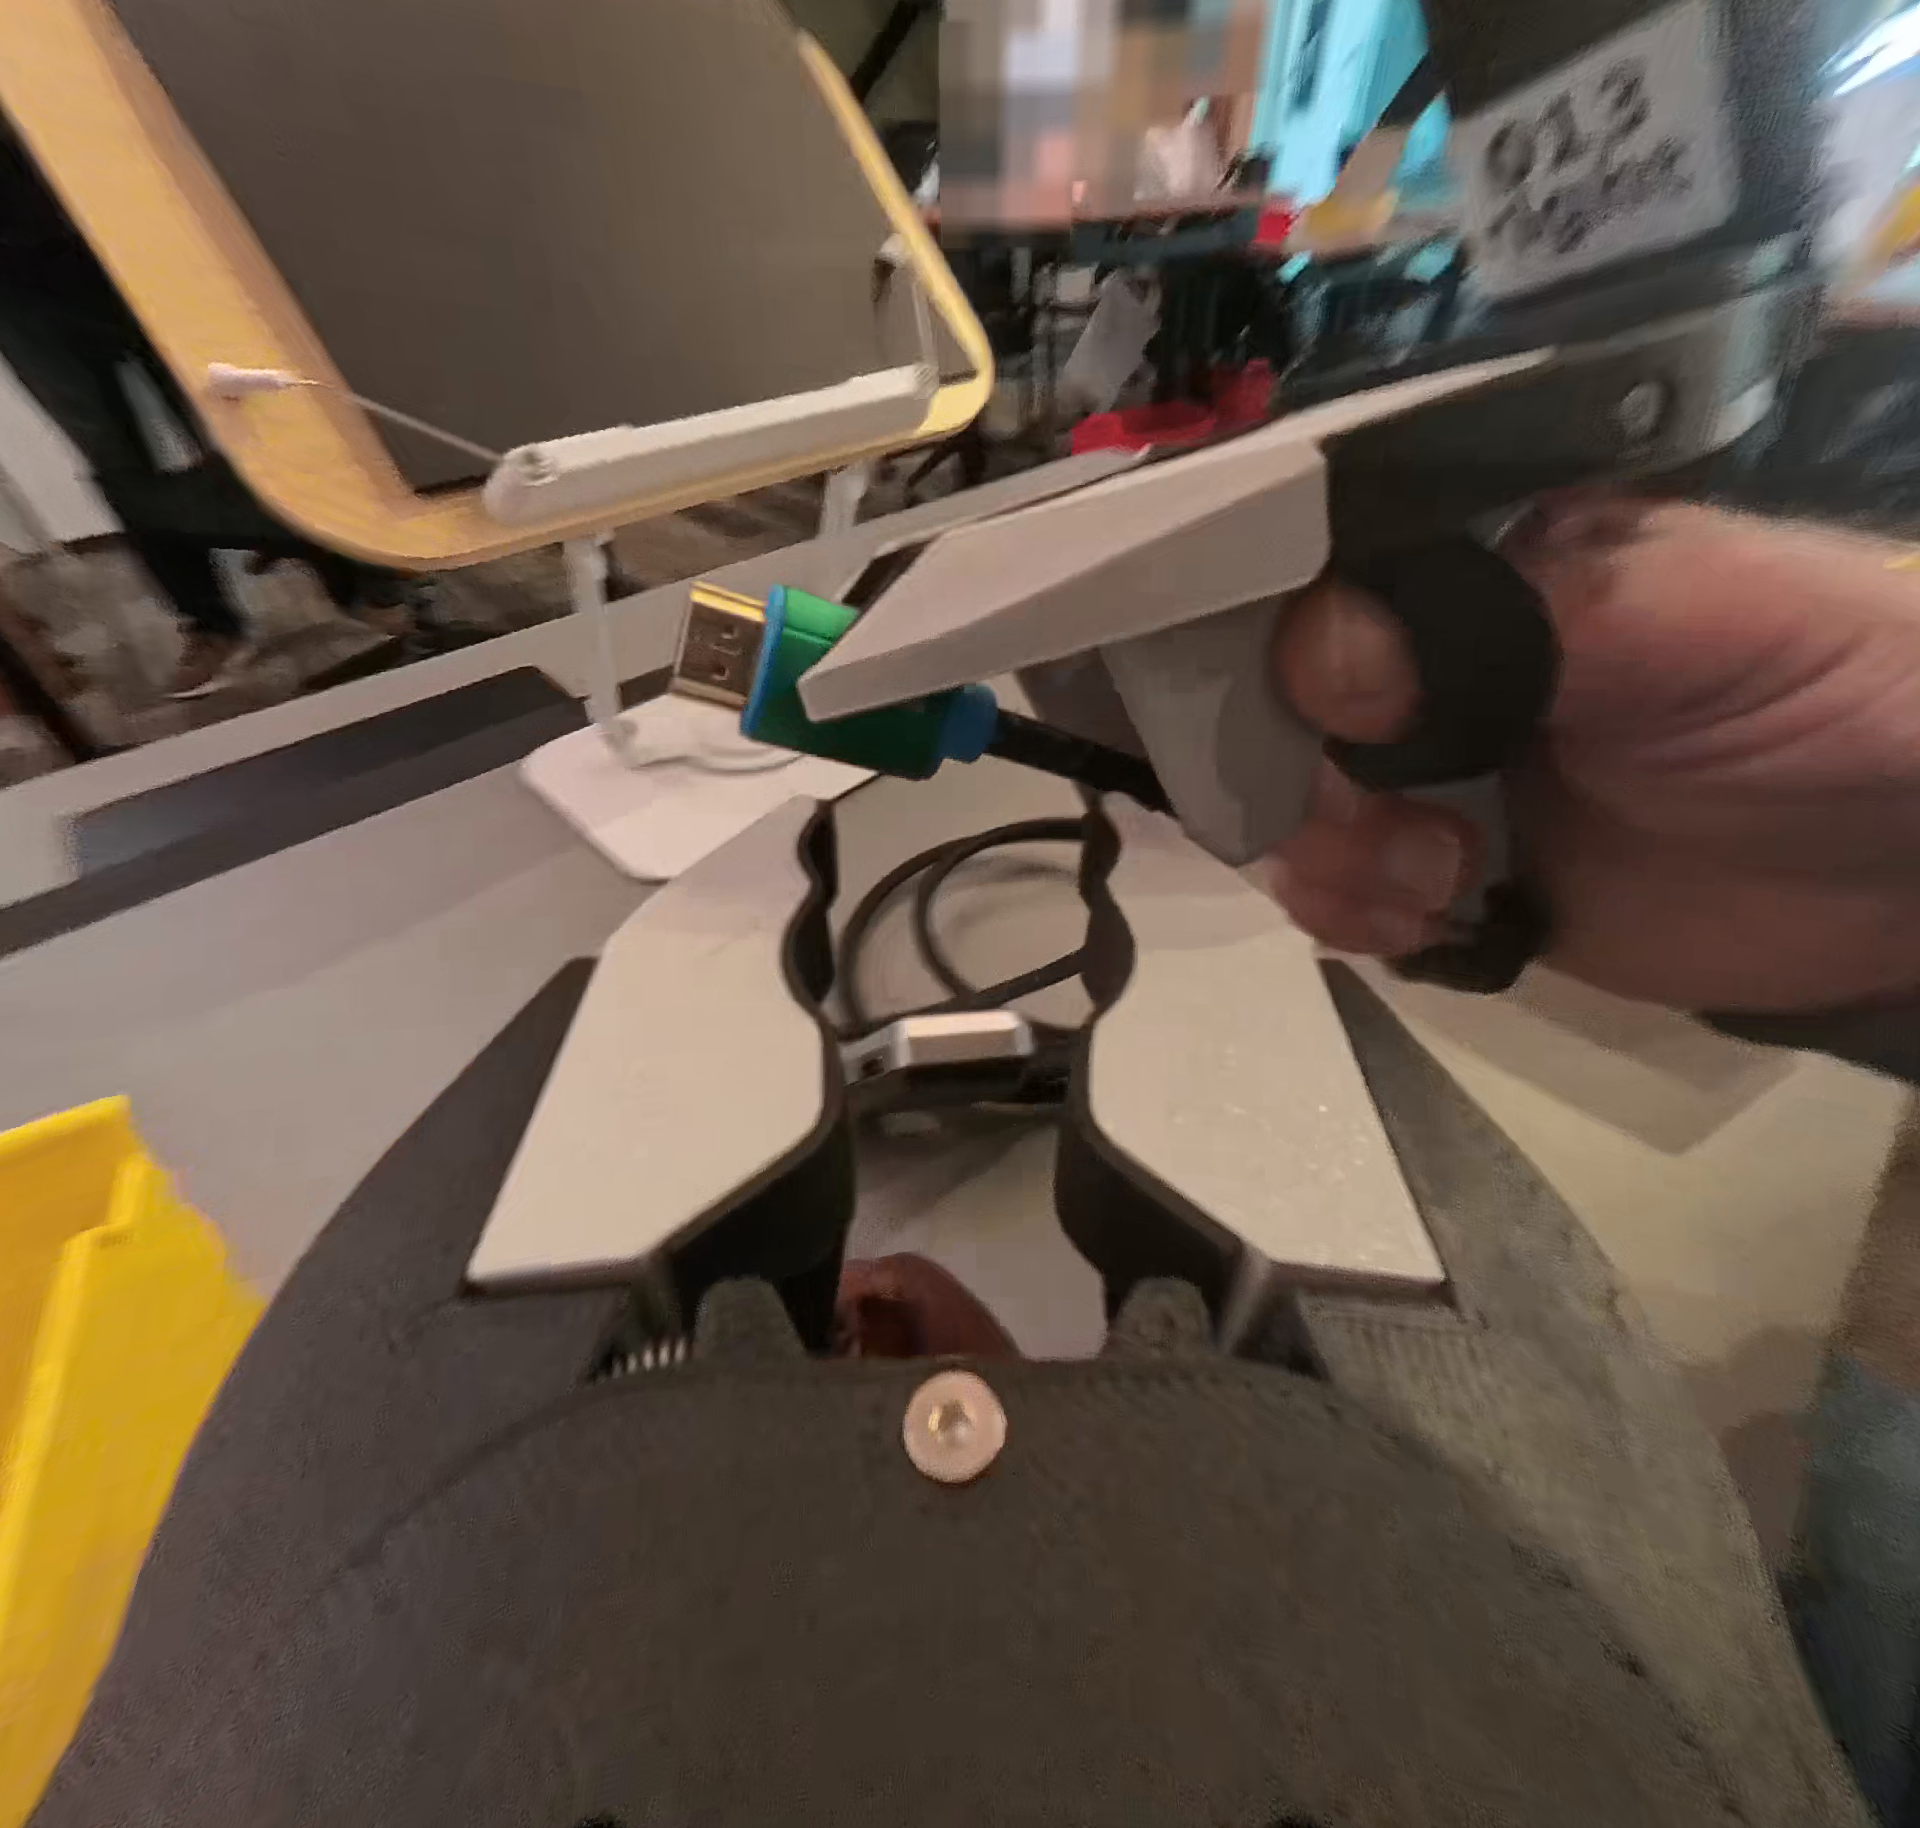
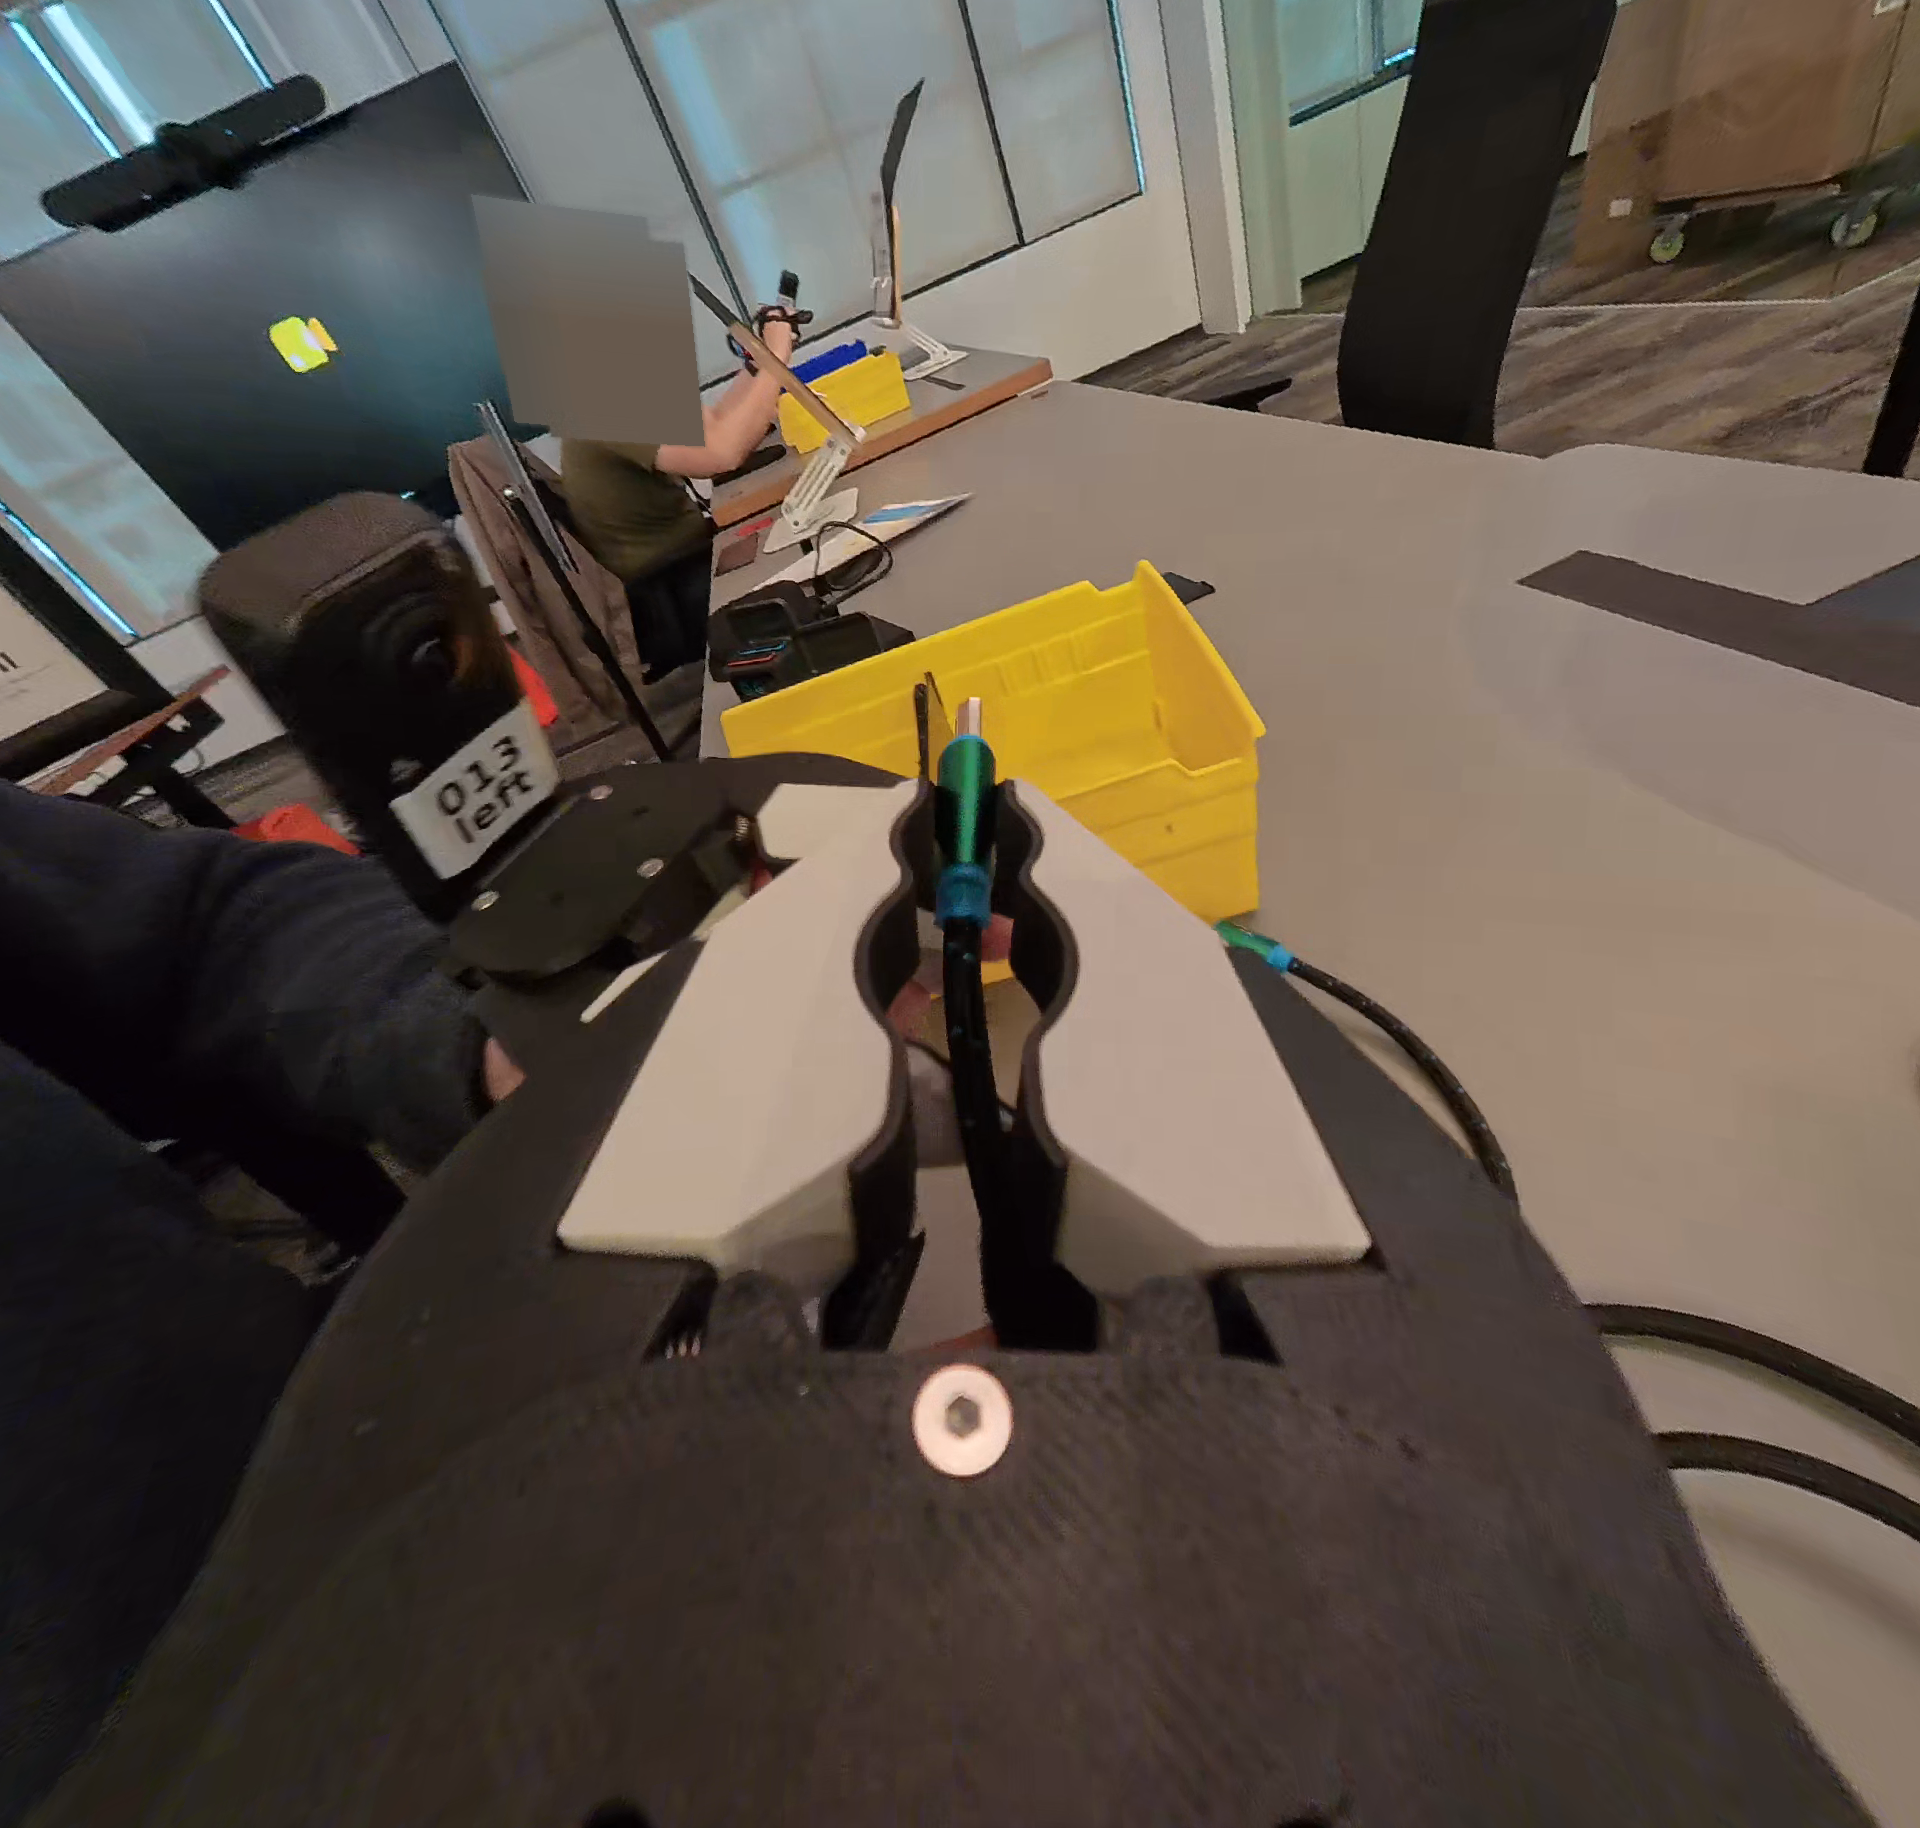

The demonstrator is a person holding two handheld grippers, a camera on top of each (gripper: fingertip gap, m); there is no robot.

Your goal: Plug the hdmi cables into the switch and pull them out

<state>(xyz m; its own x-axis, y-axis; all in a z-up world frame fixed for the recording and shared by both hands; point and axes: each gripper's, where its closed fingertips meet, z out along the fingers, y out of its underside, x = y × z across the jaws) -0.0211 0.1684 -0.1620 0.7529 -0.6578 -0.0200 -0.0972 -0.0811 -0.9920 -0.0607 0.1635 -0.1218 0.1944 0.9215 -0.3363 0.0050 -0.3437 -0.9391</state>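
Fingers point(image 2: 1112, 989) of our right gripper point(image 2: 961, 812) are clamping the green HDMI plug point(image 2: 964, 791); left fingers point(image 1: 717, 1051), frame centre, are gaping around the switch point(image 1: 961, 1040); a tilted plug risks jamming.

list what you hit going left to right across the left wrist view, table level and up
yellow bin → tilted screen on its white stand → green hdmi plug → right gripper shut on that plug → hand holding it
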